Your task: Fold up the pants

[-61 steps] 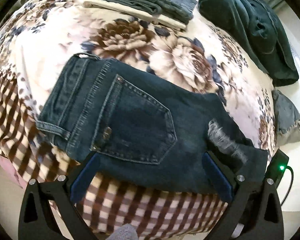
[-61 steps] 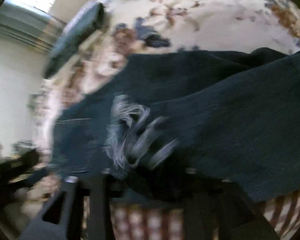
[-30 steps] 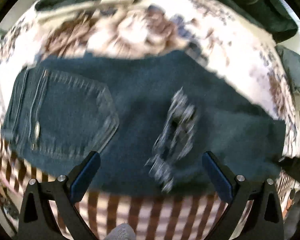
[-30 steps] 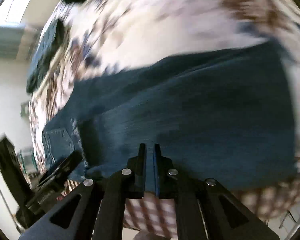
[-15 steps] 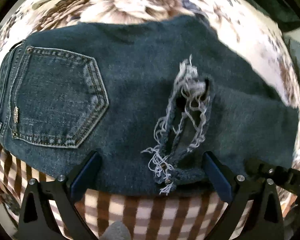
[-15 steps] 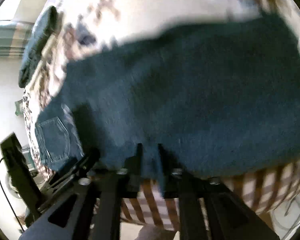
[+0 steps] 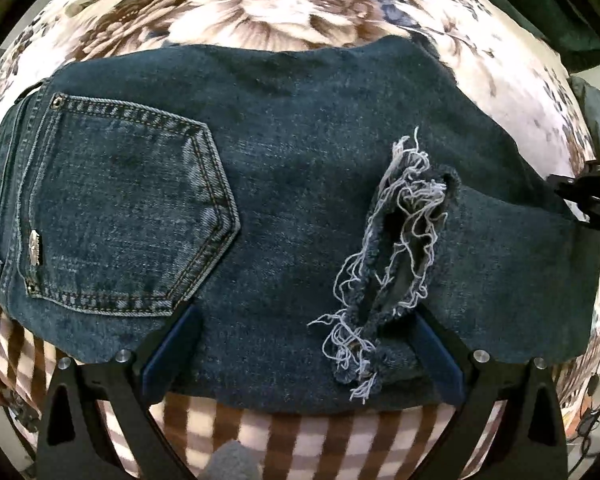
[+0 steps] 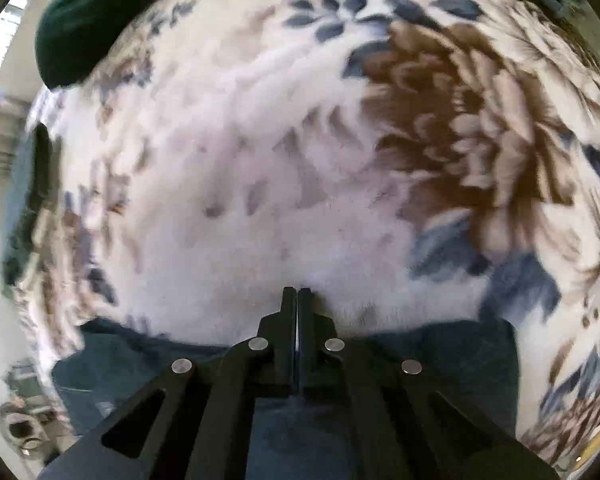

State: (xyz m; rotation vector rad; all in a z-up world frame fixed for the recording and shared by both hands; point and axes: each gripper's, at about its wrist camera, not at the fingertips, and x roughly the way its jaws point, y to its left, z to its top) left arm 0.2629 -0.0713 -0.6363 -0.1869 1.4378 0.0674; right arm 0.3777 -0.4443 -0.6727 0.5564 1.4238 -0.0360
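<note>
The folded dark blue denim jeans with a frayed rip lie flat on the flowery, fuzzy blanket. The left gripper hangs over them – its blue fingers wide apart, holding nothing. The right gripper is pinched together – empty – above the blanket.

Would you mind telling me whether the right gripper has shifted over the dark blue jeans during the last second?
Yes. The right gripper went from over the dark blue jeans to past their edge, over the floral blanket.
</note>
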